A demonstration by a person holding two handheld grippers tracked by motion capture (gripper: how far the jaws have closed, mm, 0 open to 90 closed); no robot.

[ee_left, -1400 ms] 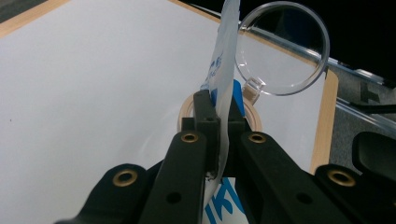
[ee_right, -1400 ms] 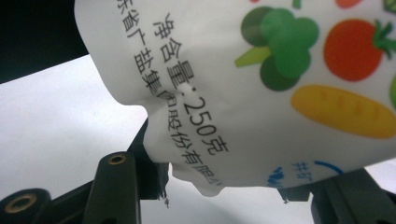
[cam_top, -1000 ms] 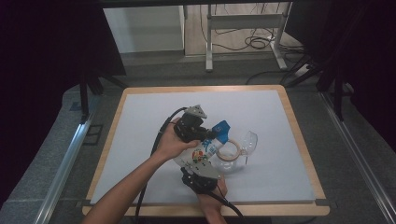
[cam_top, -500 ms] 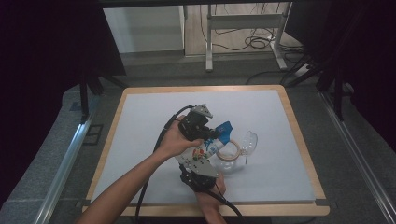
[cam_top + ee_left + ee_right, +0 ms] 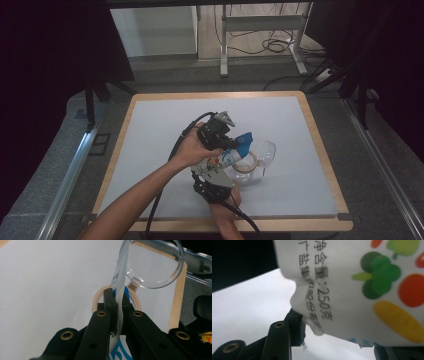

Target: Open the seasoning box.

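A white and blue pouch (image 5: 235,150) printed with vegetables (image 5: 387,285) hangs tilted between both grippers. My left gripper (image 5: 223,134) is shut on its blue upper edge (image 5: 120,282), just above the wooden-rimmed mouth (image 5: 100,296) of a clear glass jar (image 5: 243,172). The jar's round clear lid (image 5: 155,267) stands swung open on the far side. My right gripper (image 5: 214,179) holds the pouch's lower end from the near side. One of its fingers (image 5: 295,323) presses the crumpled bottom edge; the other is hidden behind the pouch.
The jar stands on a white mat (image 5: 165,125) framed by a wooden border (image 5: 320,145). Black cables (image 5: 175,150) trail from both grippers toward the near edge. Beyond the table are a metal frame (image 5: 260,22) and floor cables.
The left gripper has shifted a little to the right with the pouch's blue end, bringing it closer over the jar mouth. The right gripper has barely moved.
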